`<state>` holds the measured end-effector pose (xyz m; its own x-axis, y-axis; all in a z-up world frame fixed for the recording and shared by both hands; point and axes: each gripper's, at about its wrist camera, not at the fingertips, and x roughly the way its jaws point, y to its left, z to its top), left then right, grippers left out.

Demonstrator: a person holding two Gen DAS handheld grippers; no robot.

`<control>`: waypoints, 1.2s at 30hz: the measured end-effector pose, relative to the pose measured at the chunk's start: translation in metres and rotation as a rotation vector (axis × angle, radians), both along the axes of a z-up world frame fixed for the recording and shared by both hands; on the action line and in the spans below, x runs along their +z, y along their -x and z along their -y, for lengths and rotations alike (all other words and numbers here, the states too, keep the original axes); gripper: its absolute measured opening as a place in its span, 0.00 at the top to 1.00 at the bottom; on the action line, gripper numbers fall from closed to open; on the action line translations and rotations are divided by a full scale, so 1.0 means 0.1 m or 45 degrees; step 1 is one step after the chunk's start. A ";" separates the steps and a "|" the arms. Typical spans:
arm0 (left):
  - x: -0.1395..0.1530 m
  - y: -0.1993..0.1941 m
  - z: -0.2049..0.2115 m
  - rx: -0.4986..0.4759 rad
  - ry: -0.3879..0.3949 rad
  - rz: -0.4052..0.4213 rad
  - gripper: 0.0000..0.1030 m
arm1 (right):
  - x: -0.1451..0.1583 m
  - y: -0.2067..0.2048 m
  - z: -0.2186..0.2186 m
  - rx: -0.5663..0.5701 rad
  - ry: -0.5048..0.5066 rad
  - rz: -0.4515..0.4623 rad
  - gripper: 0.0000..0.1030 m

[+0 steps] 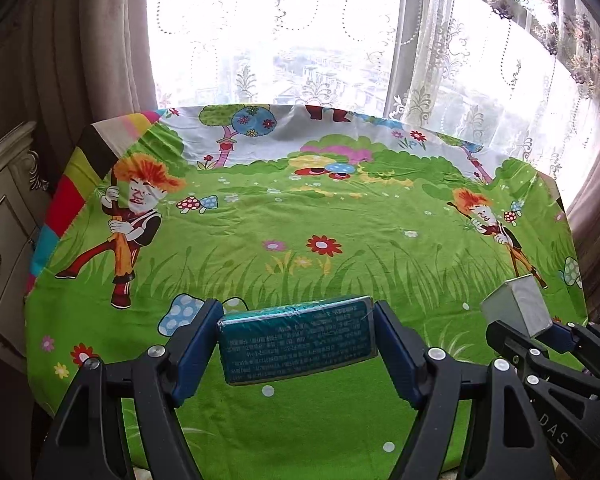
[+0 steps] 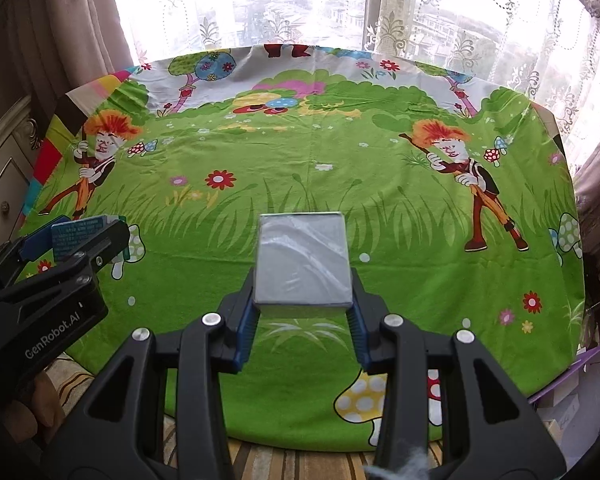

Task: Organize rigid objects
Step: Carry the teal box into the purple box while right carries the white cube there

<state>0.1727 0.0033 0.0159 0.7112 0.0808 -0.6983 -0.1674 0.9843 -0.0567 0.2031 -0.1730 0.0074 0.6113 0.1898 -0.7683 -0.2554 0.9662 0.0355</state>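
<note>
My left gripper is shut on a flat teal box with small print, held crosswise between the blue pads above the near edge of the table. My right gripper is shut on a silver-grey box wrapped in clear film, held upright above the table's near middle. In the left wrist view the silver-grey box and the right gripper show at the right. In the right wrist view the left gripper with the teal box shows at the left.
The table carries a green cartoon-print cloth with nothing else on it. A white carved cabinet stands to the left. Curtains and a bright window lie behind. A purple box sits low at the right.
</note>
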 end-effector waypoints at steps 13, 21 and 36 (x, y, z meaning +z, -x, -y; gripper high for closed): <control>0.39 0.74 0.63 -0.256 0.063 0.107 0.26 | 0.36 0.99 0.69 -0.119 -0.015 0.063 0.57; 0.50 1.02 1.16 -0.466 0.094 0.098 0.26 | 0.51 1.43 1.32 -0.250 -0.004 0.090 0.57; 0.38 1.31 2.18 -0.842 0.159 -0.096 0.26 | 0.39 2.00 2.27 -0.461 -0.042 0.059 0.57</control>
<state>0.0420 -0.2149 0.0539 0.5319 -0.4395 -0.7238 0.4602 0.8676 -0.1886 0.0035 -0.4003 0.0469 0.6776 -0.0211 -0.7351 0.1010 0.9928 0.0646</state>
